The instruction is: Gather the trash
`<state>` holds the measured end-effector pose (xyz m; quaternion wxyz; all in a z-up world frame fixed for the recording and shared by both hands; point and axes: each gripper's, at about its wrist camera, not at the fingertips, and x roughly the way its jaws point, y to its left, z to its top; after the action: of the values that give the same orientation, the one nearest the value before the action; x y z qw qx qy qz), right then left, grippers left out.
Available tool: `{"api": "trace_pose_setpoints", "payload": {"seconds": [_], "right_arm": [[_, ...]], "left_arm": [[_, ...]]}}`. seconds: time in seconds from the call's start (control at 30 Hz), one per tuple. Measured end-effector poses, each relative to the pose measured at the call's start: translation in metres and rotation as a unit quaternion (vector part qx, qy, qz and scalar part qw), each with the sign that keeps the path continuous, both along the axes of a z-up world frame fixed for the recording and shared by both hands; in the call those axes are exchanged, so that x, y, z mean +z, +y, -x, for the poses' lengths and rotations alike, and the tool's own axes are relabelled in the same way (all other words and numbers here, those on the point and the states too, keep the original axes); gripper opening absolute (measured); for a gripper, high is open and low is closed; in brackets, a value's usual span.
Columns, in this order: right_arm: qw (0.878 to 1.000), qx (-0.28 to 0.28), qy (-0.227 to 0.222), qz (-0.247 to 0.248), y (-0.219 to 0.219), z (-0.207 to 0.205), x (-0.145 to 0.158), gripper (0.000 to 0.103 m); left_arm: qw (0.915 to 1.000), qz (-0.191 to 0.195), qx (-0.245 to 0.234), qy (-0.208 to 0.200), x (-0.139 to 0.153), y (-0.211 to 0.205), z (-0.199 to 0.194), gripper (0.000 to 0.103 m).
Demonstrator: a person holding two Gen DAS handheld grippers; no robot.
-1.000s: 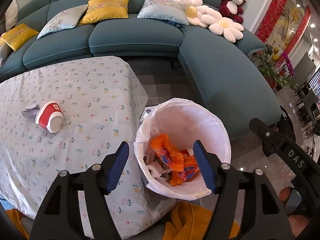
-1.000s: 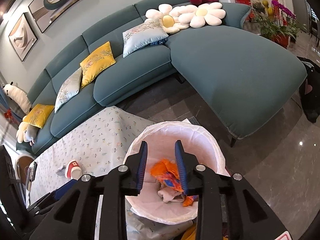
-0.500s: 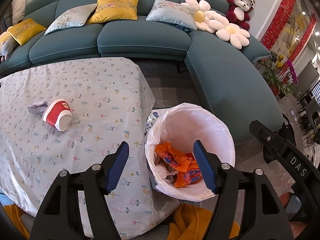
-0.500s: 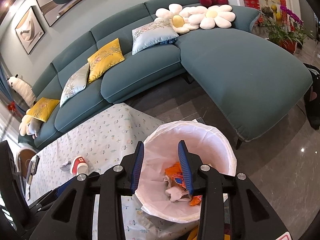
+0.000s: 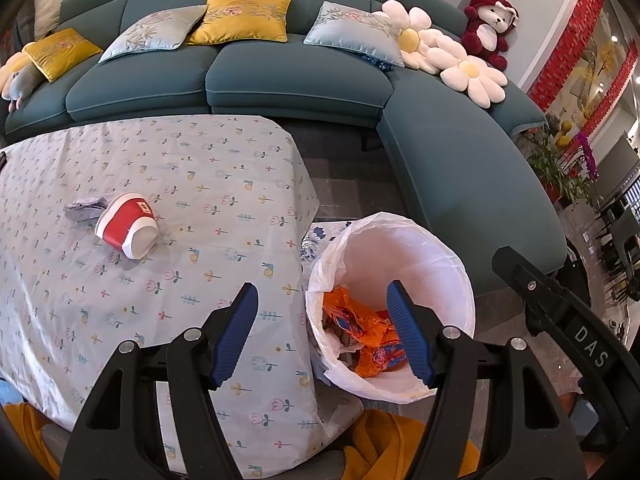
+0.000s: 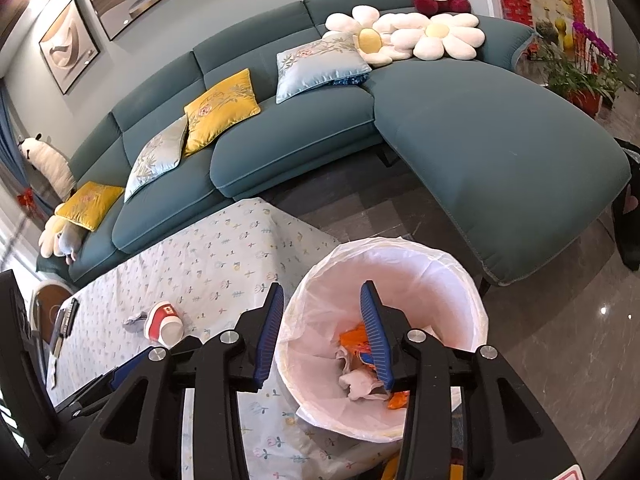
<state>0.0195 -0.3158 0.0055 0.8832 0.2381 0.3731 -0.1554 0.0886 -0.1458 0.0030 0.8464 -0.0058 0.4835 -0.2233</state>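
A white-lined trash bin point(image 5: 432, 248) stands on the floor beside the table's right end; it also shows in the right wrist view point(image 6: 400, 276). Orange wrappers point(image 5: 360, 332) and crumpled white paper point(image 6: 356, 380) lie inside it. A crushed red and white paper cup point(image 5: 126, 230) lies on the flowered tablecloth point(image 5: 200, 184), with a grey crumpled scrap point(image 5: 82, 210) touching its left side; the cup also shows in the right wrist view point(image 6: 162, 322). My left gripper point(image 5: 322, 332) is open and empty above the table edge and bin. My right gripper point(image 6: 320, 334) is open and empty over the bin's left rim.
A teal sectional sofa point(image 5: 288, 76) with cushions wraps behind the table and to the right of the bin. Dark items point(image 6: 66, 316) lie at the table's far left end. Potted plants point(image 6: 580, 68) stand at the far right. An orange cloth point(image 5: 384, 444) lies below the bin.
Both grippers have drifted left and back, so the bin sits further right in both views. The right gripper's jaws have opened wider. The cup has not moved.
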Motion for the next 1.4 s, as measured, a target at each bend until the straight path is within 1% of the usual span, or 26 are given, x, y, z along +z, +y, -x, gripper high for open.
{"api": "trace_pose_setpoints", "payload": {"seconds": [0.17,0.33,0.57,0.73,0.97,1.17,1.33,1.4], "right_arm": [[1.000,0.015,0.004,0.004,0.015,-0.008,0.000,0.040],[0.999,0.034,0.010,0.003,0.038,-0.021,-0.002,0.042],[0.996,0.086,0.030,0.007,0.087,-0.050,-0.013,0.042],[0.991,0.122,0.048,0.010,0.125,-0.075,-0.027,0.042],[0.984,0.158,0.081,0.002,0.175,-0.122,-0.063,0.042],[0.978,0.178,0.108,-0.017,0.209,-0.168,-0.099,0.042],[0.973,0.192,0.121,-0.036,0.231,-0.203,-0.123,0.042],[0.972,0.197,0.123,-0.044,0.238,-0.215,-0.131,0.040]], "left_arm": [[0.9999,0.003,0.013,0.003,0.000,0.014,-0.005,0.063],[0.9993,0.006,0.036,0.006,-0.002,0.039,-0.016,0.063],[0.9966,0.015,0.079,0.018,-0.012,0.084,-0.036,0.063],[0.9931,0.016,0.112,0.030,-0.025,0.121,-0.054,0.063],[0.9820,0.022,0.178,0.060,-0.057,0.190,-0.093,0.063],[0.9628,0.038,0.247,0.103,-0.091,0.249,-0.141,0.063],[0.9520,0.051,0.275,0.123,-0.105,0.267,-0.177,0.063],[0.9473,0.061,0.284,0.135,-0.111,0.270,-0.192,0.063]]}}
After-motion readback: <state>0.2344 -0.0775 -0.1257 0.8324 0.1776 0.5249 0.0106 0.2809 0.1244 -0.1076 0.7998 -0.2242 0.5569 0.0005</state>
